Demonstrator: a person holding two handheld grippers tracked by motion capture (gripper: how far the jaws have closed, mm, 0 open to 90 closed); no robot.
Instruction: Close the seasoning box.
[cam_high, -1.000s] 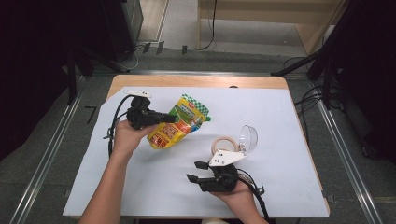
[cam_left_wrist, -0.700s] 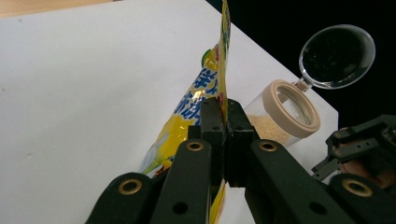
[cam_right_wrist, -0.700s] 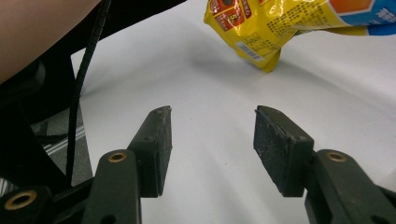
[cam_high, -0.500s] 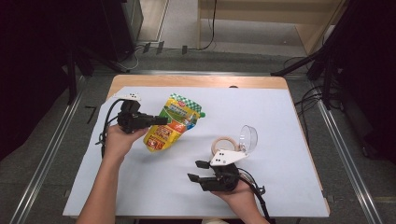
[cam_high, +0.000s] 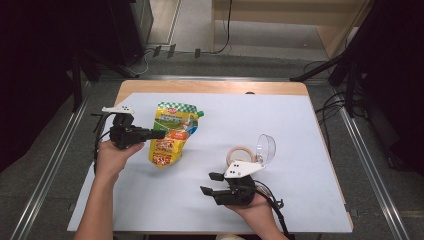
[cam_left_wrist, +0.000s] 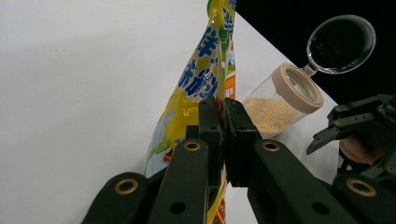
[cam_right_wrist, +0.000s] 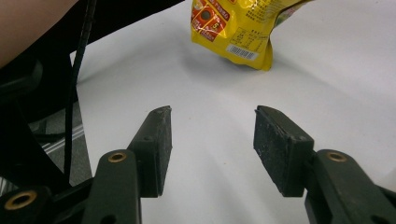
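Note:
A yellow pouch (cam_high: 172, 132) with a green chequered top hangs over the left half of the white-covered table (cam_high: 300, 125), its bottom near the sheet. My left gripper (cam_high: 159, 134) is shut on the pouch's side edge. In the left gripper view the jaws (cam_left_wrist: 223, 116) pinch the pouch (cam_left_wrist: 201, 79) edge-on. My right gripper (cam_high: 209, 183) rests near the front edge, open with nothing between its jaws. In the right gripper view the gripper (cam_right_wrist: 212, 126) points across bare sheet toward the pouch (cam_right_wrist: 238, 28).
A clear jar (cam_high: 242, 154) with a beige rim stands right of centre, just behind my right hand, its clear flip lid (cam_high: 265, 147) swung open. In the left gripper view the jar (cam_left_wrist: 280, 105) holds pale powder. Cables trail from both grippers.
My left hand has carried the pouch leftward, away from the jar, and slightly toward the front edge. The right gripper has stayed put.

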